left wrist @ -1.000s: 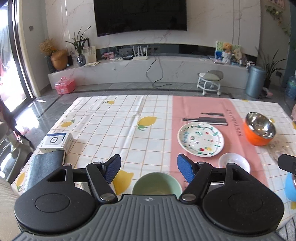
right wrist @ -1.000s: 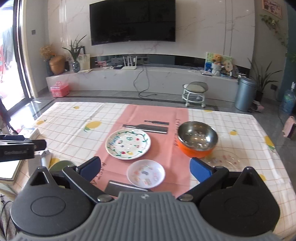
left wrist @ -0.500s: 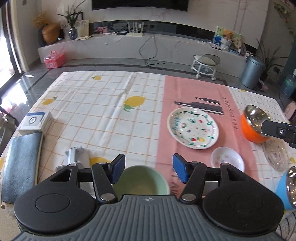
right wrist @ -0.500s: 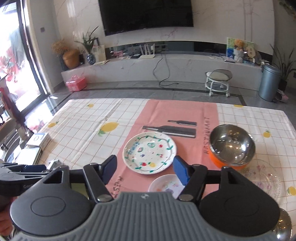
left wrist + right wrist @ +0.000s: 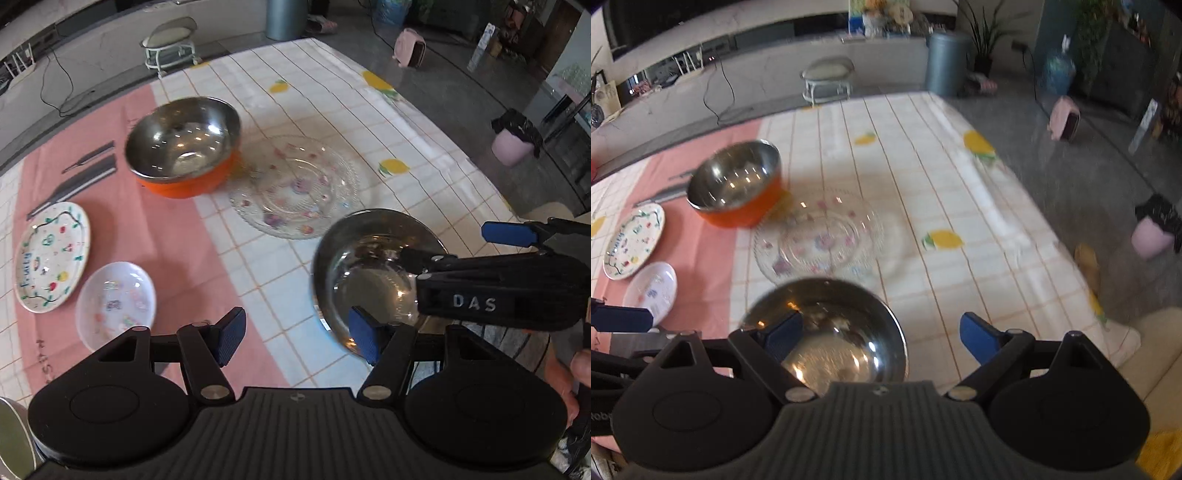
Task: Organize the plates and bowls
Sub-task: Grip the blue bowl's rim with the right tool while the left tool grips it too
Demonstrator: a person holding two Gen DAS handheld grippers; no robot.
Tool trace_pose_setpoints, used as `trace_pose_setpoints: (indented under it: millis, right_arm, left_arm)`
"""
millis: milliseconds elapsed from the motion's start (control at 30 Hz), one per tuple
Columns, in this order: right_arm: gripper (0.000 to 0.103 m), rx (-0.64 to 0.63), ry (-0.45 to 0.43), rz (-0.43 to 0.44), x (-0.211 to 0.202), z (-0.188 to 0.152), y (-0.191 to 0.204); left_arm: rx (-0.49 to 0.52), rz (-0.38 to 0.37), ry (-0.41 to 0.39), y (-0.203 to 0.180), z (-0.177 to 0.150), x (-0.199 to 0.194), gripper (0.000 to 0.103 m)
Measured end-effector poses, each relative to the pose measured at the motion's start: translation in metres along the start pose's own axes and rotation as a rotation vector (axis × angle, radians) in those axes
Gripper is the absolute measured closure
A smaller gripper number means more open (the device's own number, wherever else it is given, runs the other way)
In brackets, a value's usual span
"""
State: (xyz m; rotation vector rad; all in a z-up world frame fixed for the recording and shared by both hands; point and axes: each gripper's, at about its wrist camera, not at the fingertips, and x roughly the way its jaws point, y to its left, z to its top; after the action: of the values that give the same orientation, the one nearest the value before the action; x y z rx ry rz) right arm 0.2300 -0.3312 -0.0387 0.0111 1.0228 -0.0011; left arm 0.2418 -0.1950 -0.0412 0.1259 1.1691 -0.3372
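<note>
A steel bowl (image 5: pixel 365 266) (image 5: pixel 827 332) stands near the table's right front. My right gripper (image 5: pixel 881 336) is open and its jaws are opening; one finger sits inside the bowl and the other outside, so they straddle its right rim without pressing. My left gripper (image 5: pixel 297 338) is open too, jaws opening, with only tablecloth between them; its right fingertip (image 5: pixel 364 339) overlaps the bowl's near rim. Further back are an orange bowl (image 5: pixel 183 147) (image 5: pixel 735 192) with a steel lining and a clear glass plate (image 5: pixel 299 188) (image 5: pixel 820 236). A painted plate (image 5: pixel 51 254) and a small white dish (image 5: pixel 116 299) lie on the pink runner.
A green bowl's edge (image 5: pixel 11 439) shows at the lower left. The table's right edge (image 5: pixel 1052 236) drops to the floor close beside the steel bowl. A hand (image 5: pixel 569 373) holds the right gripper's handle. Bare checked cloth (image 5: pixel 923 177) lies behind the glass plate.
Both grippers swung to the right and tipped downward, away from the green bowl and the painted plate. The steel bowl now fills the foreground, and the right gripper's fingers have spread around its rim.
</note>
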Motion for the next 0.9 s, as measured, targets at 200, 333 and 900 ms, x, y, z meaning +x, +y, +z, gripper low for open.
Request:
trace_pose_setpoints:
  millis: [200, 333, 900]
  right_arm:
    - [0.031, 0.074, 0.082, 0.027, 0.034, -0.016, -0.033]
    - [0.045, 0.108, 0.112, 0.104, 0.046, -0.02, -0.041]
    - [0.093, 0.169, 0.106, 0.24, 0.054, -0.02, -0.045]
  left_arm:
    - [0.008, 0.08, 0.045, -0.023, 0.008, 0.028, 0.029]
    - [-0.052, 0.092, 0.076, -0.021, 0.011, 0.041, 0.03]
    - [-0.165, 0.095, 0.085, -0.015, 0.023, 0.042, 0.092]
